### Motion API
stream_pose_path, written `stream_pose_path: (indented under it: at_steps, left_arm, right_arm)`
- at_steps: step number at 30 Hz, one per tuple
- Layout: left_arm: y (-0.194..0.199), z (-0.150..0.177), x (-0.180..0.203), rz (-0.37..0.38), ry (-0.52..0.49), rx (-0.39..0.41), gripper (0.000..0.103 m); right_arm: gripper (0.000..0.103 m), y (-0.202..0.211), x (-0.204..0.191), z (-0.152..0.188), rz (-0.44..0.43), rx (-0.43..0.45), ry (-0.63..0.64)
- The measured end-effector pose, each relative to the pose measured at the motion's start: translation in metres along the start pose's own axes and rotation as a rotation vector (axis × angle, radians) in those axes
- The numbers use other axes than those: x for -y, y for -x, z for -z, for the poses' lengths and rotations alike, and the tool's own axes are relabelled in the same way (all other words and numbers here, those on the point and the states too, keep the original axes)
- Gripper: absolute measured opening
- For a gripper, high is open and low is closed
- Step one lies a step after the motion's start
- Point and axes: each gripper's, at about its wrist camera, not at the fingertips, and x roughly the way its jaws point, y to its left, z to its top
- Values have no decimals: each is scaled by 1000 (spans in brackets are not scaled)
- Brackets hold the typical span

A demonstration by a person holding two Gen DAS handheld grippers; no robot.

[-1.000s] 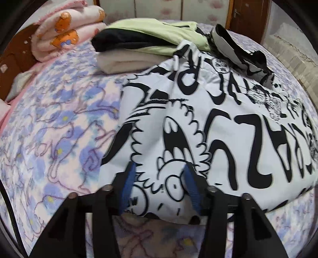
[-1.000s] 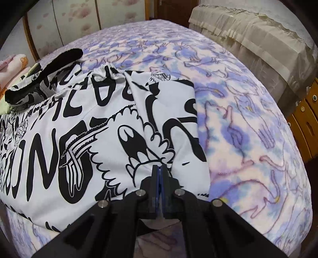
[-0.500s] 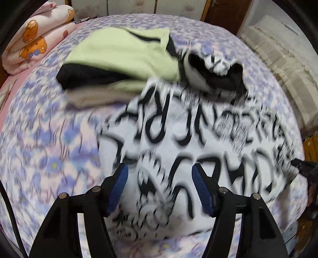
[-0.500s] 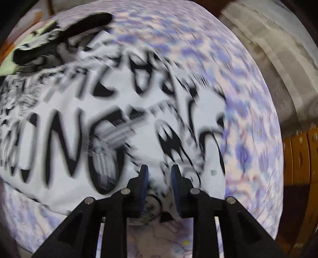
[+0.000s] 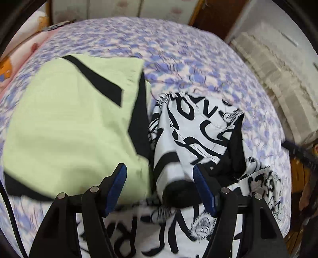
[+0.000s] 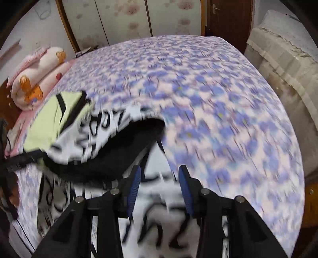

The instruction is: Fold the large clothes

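A white garment with black graffiti print [image 5: 190,127] lies on the flowered bed sheet [image 5: 178,49], its black-lined far end bunched up. My left gripper [image 5: 158,167] hovers open over that bunched end, one finger above the green pile, the other above the black lining. Nothing is pinched between its pads. In the right wrist view the same garment [image 6: 95,131] is blurred, with its black lining [image 6: 123,150] showing. My right gripper [image 6: 159,167] hangs above the white cloth with its jaws opening. The cloth lies below them, not between the pads.
A folded pale green and black garment [image 5: 69,123] sits on a pile left of the printed one. A rolled pink blanket [image 6: 39,79] lies at the bed's left edge. Beige covered furniture [image 6: 282,65] stands along the right, with wardrobe doors and a wooden door [image 6: 228,17] behind.
Both grippers swept from the garment's near hem up to its far end. The right one, shut on the hem before, let go and opened. The left jaws widened slightly.
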Motion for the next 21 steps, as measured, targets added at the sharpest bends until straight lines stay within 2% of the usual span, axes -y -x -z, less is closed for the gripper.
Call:
stream_pose_path:
  at_steps: [5,11,14,17,21]
  left_arm:
    - [-36,-12,1,1,-31,-87,68]
    - [-45,-8,-5,30,-35,-89,67]
    - [-44,-9,-8,50,-46,-99,66]
    - [-45,-11,-9,59,-50,-114,66]
    - [-45,-12,-11,70,-73,-131,66]
  right_arm:
    - [40,-43,6,-38,-42,-55,-89]
    - [40,-87,6,-76,-26,-106,-67]
    - [40,-113,9,-90,-53,-149,-68]
    - [40,-150,16,-100,-99,-240,-68]
    - [40,-185,25,-101,-250,-354,-93]
